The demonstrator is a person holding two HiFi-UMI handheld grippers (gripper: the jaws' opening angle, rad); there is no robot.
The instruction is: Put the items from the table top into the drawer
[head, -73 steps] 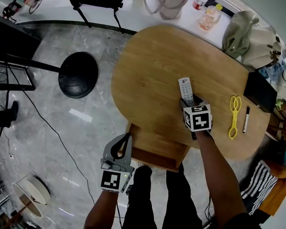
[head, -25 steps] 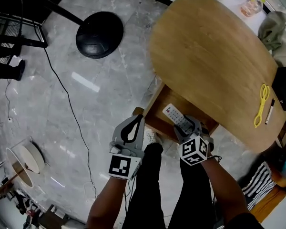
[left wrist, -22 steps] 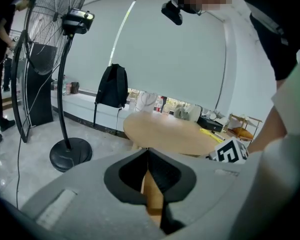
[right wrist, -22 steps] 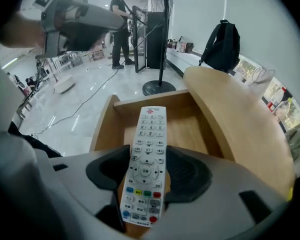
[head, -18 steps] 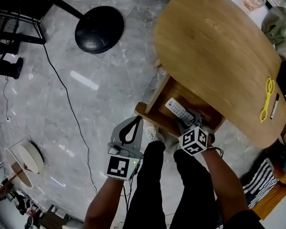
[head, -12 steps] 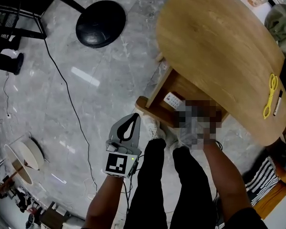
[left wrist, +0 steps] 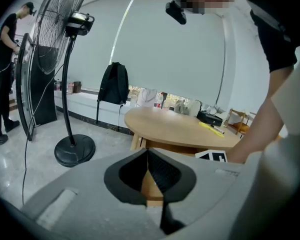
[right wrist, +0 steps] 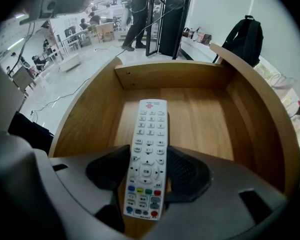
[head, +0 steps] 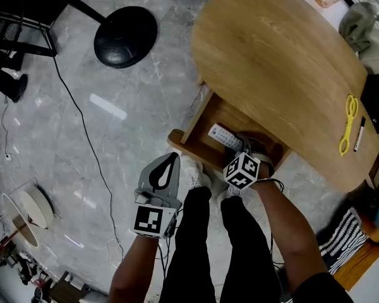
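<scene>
A white remote (right wrist: 149, 149) is clamped lengthwise between the jaws of my right gripper (right wrist: 149, 173). It points steeply down into the open wooden drawer (right wrist: 200, 119). In the head view the remote (head: 222, 136) lies over the drawer (head: 188, 145), which juts out from under the round table (head: 278, 62), with the right gripper (head: 240, 145) behind it. I cannot tell whether the remote touches the drawer floor. Yellow scissors (head: 347, 124) and a black pen (head: 360, 133) lie on the table's right side. My left gripper (head: 167, 166) hangs shut and empty in front of the drawer.
A black fan base (head: 125, 36) stands on the marble floor left of the table, with a cable trailing from it. Bags and bottles sit beyond the table's far edge. The person's legs are right below the drawer front. In the left gripper view a person (left wrist: 0, 74) stands far left.
The right gripper has carried the remote off the table top and sunk with it into the open drawer. The left gripper has shifted a little and stays shut.
</scene>
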